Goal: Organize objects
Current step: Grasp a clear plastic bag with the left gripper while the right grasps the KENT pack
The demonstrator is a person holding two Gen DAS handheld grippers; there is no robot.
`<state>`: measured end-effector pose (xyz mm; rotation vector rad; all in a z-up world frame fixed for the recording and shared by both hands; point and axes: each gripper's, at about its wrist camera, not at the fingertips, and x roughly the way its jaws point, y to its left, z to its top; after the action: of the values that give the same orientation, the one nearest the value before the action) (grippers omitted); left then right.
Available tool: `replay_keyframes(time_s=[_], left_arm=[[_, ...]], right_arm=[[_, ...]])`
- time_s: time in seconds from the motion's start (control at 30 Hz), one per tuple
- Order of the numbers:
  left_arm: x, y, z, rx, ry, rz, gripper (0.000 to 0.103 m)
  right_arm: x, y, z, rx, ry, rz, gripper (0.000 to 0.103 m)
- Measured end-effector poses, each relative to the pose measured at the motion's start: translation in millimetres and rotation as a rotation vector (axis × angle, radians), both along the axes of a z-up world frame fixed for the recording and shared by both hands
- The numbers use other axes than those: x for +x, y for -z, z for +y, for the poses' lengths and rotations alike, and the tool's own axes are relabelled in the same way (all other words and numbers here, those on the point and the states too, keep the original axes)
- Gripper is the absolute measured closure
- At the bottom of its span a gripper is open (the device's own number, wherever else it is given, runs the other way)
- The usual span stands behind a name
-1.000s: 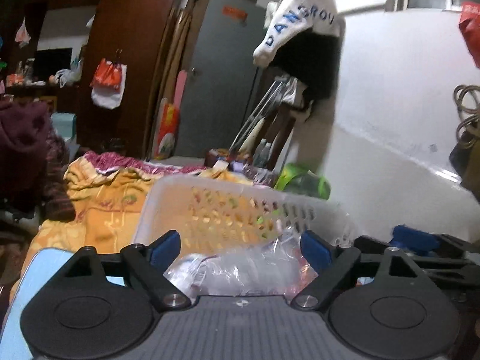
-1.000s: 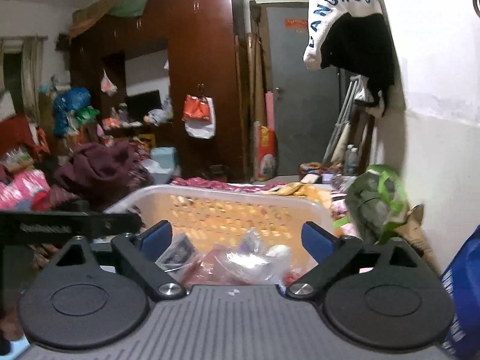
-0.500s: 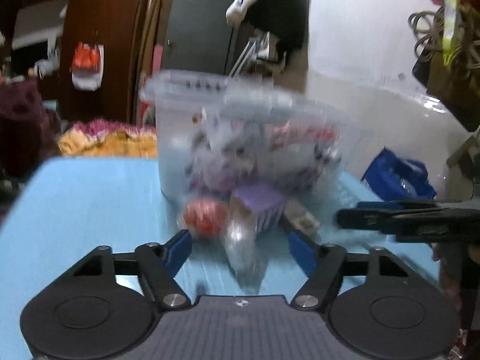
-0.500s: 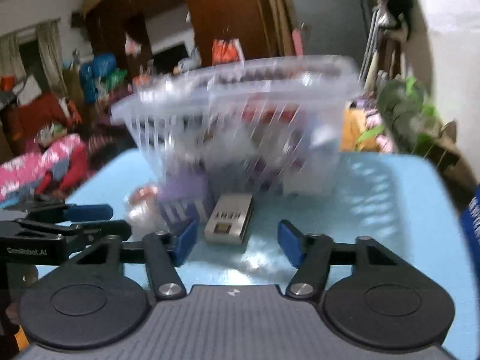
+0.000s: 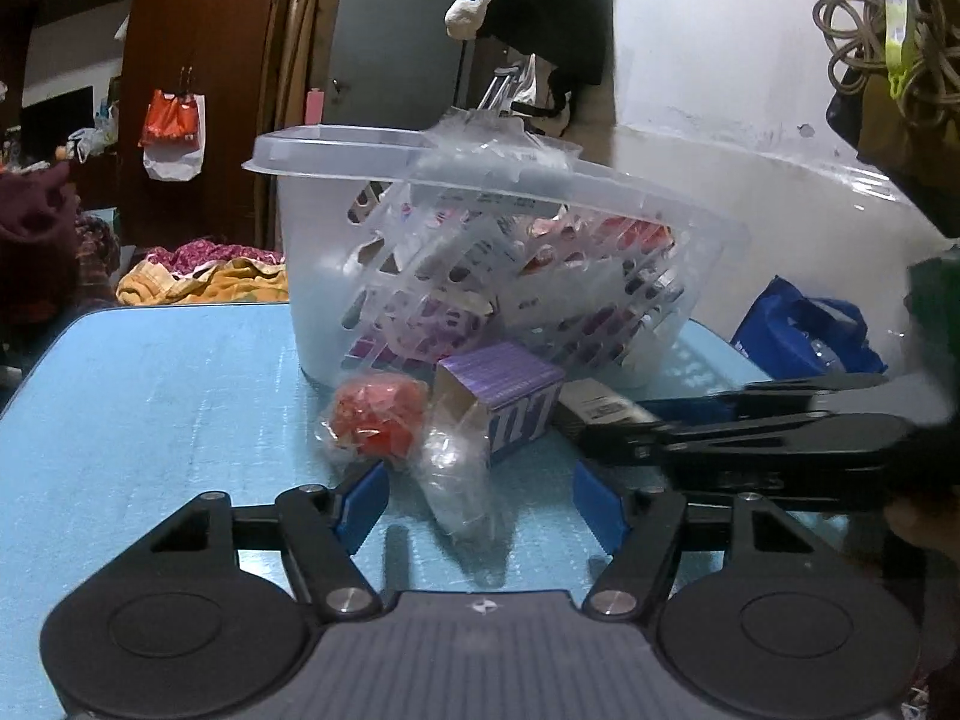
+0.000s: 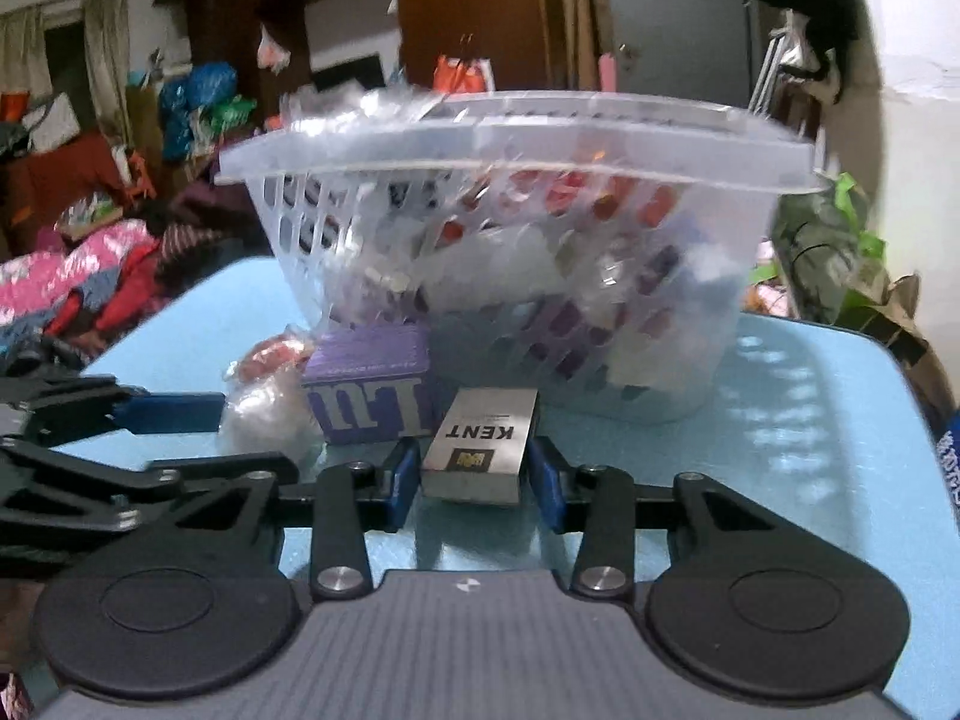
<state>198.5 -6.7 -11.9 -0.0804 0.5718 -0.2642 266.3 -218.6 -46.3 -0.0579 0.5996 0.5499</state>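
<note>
A clear perforated basket (image 5: pixel 420 162) (image 6: pixel 510 156) full of packets stands on the blue table (image 5: pixel 150 390). In front of it lie a red item in a clear bag (image 5: pixel 375 420), a purple box (image 5: pixel 504 396) (image 6: pixel 372 396), a crumpled clear plastic bag (image 5: pixel 456 480) and a silver Kent box (image 6: pixel 480 450). My left gripper (image 5: pixel 477 504) is closing, with the clear bag between its blue pads and gaps on both sides. My right gripper (image 6: pixel 474 480) is closing too, and its pads touch both sides of the Kent box. From the left wrist, the right gripper (image 5: pixel 630 426) reaches in from the right.
A white wall (image 5: pixel 750 90) runs along the right, with a blue bag (image 5: pixel 804 330) below the table's edge. Clothes piles (image 6: pixel 72 288) and a dark wardrobe (image 5: pixel 198 60) lie beyond the table's far left. A green bag (image 6: pixel 828 252) sits beyond the basket.
Both grippers dropped from above the basket to table level in front of it. Both jaws narrowed, the left around the clear bag, the right onto the Kent box.
</note>
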Motion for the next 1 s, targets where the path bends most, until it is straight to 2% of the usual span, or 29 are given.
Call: replay_keyframes(time_s=[0.03,0.1,0.2,0.47,0.6,0.77,1.0], left_arm=[[1.8,0.3,-1.0,-0.006,0.005,0.008,0.046],[3.1,-0.3,-2.7,-0.015,0.004,0.006,0.067],[0.6,-1.7,-1.5,-0.012,-0.030,-0.027,0.069],[-16.7,-6.0,31.7,-0.202,-0.012,-0.149,0.069],[-23.5,-6.2,40.9,-0.261,-0.025,-0.191,0.069],[-22.9,-6.9,48.0,-0.298,-0.020,-0.204,0.069],[-24.5,-5.6,50.9,-0.314,-0.004,-0.212,0.069]], right_arm=[[-3.2,-0.7,-4.4,0.013,0.004,-0.006,0.059],[-10.1,-0.2,-11.2,0.037,0.010,-0.019,0.059],[-15.1,2.4,-16.0,0.059,0.018,-0.033,0.059],[-19.4,1.0,-28.8,0.178,0.029,-0.062,0.060],[-28.3,-0.8,-34.9,0.228,0.025,-0.114,0.060],[-26.9,-1.7,-27.5,0.190,0.034,-0.120,0.060],[-32.8,-2.7,-31.9,0.207,0.044,-0.161,0.061]])
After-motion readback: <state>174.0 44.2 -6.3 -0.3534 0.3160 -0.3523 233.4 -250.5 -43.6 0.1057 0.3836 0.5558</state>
